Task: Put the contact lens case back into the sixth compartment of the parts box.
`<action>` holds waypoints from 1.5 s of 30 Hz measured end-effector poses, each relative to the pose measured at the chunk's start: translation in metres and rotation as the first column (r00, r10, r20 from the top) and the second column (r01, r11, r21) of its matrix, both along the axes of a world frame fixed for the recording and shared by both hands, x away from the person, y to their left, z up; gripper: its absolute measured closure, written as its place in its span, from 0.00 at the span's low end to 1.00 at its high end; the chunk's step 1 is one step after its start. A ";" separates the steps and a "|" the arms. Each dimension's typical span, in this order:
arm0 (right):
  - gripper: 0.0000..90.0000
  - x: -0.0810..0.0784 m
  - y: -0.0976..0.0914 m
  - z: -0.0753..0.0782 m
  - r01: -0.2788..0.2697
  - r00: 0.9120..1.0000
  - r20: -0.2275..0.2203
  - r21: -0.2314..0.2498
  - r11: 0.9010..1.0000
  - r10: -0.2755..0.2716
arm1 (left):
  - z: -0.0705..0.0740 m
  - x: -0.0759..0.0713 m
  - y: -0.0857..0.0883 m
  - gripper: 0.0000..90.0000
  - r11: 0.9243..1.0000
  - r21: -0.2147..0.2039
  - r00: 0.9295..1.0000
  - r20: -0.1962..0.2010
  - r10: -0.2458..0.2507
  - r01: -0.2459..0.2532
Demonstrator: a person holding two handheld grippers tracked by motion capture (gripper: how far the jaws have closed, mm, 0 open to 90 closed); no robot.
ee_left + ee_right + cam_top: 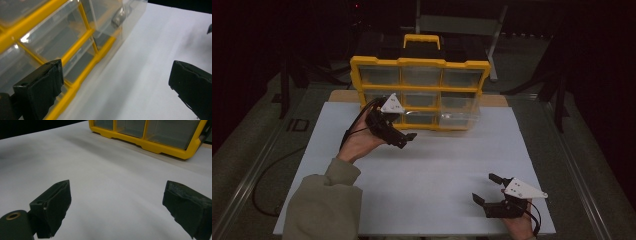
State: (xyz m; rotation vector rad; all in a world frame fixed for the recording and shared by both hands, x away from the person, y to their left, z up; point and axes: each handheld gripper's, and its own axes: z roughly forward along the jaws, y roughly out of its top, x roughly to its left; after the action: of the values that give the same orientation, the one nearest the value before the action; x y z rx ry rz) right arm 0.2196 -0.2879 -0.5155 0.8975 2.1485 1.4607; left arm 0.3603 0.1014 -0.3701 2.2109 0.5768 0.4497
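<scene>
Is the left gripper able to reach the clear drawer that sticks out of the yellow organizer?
Probably yes. The left gripper is open beside the yellow plastic organizer, and nothing lies between it and the protruding clear drawer.

The left gripper is held up off the white table by the left hand, right in front of the yellow organizer, with its jaws spread wide and nothing caught between them. An olive sleeve is seen running back from that hand toward the table's near edge. The right gripper is kept well apart from the organizer by the right hand, down at the near right of the table, jaws gaping too and nothing gripped.
</scene>
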 end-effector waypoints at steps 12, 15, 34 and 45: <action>0.09 0.000 0.001 0.000 -0.001 1.000 0.009 -0.004 1.000 0.001 | -0.024 -0.017 0.034 0.01 0.998 -0.024 0.998 -0.007 0.062 -0.063; 0.09 0.000 0.001 0.000 0.000 1.000 0.008 -0.005 1.000 0.000 | -0.031 -0.022 0.045 0.01 0.996 -0.032 0.996 -0.010 0.083 -0.084; 0.09 -0.001 0.002 0.001 -0.001 1.000 0.009 -0.010 1.000 0.001 | -0.070 -0.056 0.089 0.01 0.986 -0.054 0.987 0.002 0.158 -0.158; 0.09 -0.001 0.003 0.001 -0.001 1.000 0.012 -0.011 1.000 0.001 | -0.093 -0.075 0.108 0.01 0.972 -0.120 0.979 0.019 0.204 -0.200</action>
State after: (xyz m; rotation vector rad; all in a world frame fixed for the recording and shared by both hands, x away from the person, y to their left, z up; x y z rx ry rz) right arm 0.2183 -0.2852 -0.5145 0.8812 2.1465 1.4497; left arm 0.2857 0.2093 -0.4629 2.0385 0.7962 0.5407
